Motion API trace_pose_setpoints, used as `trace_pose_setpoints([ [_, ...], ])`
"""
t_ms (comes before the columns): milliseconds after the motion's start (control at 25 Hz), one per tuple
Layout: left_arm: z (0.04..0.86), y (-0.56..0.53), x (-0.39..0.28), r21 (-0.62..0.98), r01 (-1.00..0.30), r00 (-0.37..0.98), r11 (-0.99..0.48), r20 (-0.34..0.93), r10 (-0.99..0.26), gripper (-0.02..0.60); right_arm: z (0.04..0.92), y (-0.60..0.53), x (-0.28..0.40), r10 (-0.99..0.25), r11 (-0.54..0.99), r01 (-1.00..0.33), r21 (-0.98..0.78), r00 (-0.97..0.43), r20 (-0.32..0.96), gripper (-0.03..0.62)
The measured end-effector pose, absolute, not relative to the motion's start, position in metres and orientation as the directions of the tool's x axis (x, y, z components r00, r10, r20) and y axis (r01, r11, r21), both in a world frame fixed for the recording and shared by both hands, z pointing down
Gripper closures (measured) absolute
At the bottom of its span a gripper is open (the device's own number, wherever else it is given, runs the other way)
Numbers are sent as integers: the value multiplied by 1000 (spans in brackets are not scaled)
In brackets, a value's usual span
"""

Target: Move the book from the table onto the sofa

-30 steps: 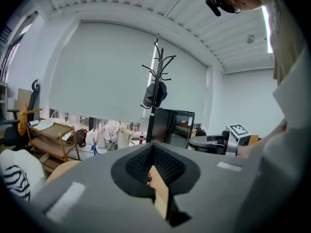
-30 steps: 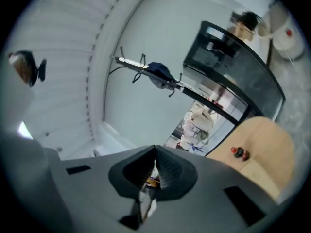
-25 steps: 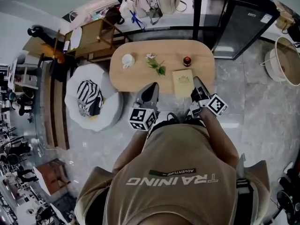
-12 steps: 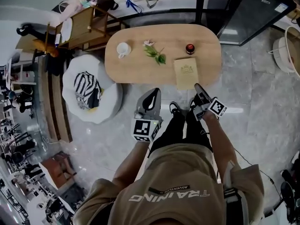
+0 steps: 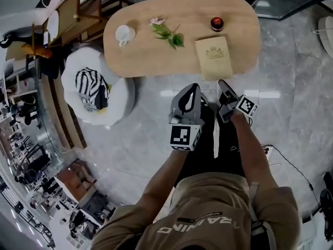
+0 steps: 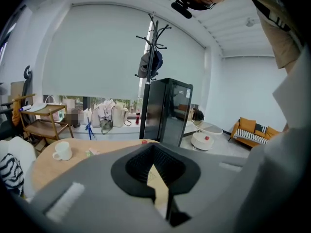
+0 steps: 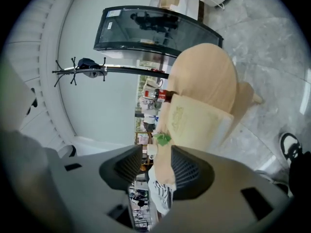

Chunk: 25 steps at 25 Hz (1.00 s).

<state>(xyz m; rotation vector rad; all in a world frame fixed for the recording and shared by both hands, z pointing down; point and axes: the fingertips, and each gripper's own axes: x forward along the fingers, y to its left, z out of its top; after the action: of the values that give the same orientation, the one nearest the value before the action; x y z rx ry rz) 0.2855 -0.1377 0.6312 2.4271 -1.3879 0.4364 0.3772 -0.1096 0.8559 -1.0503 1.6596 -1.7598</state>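
The book lies flat at the near edge of the tabletop, one end poking out past the rim, with a small dark jar near its far end. The right claw hangs over the floor just short of the book. Its jaws have just been opening and stand partway apart with nothing between them. The left claw hangs beside it, tips pinched together, empty. A white cup and a flower sprig lie further left.

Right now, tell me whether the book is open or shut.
Shut: the book lies flat on the table, crest cover up, near end past the edge.
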Motion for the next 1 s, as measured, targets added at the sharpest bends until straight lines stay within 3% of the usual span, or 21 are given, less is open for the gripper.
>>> trace_pose_setpoints([
  [400,717,-132,284,166,-889,450,-427,489,-747,585,953,-90,370,-811,-243,-119,-963,-520,269,344],
  [640,732,-114,277,166,-881,460,-444,526,-716,585,972,-103,360,-833,-229,-44,-972,-508,219,330],
  [1000,757,-112,260,173,-885,449,-432,561,-695,584,972,-135,353,-838,-99,-51,-994,-534,111,330],
])
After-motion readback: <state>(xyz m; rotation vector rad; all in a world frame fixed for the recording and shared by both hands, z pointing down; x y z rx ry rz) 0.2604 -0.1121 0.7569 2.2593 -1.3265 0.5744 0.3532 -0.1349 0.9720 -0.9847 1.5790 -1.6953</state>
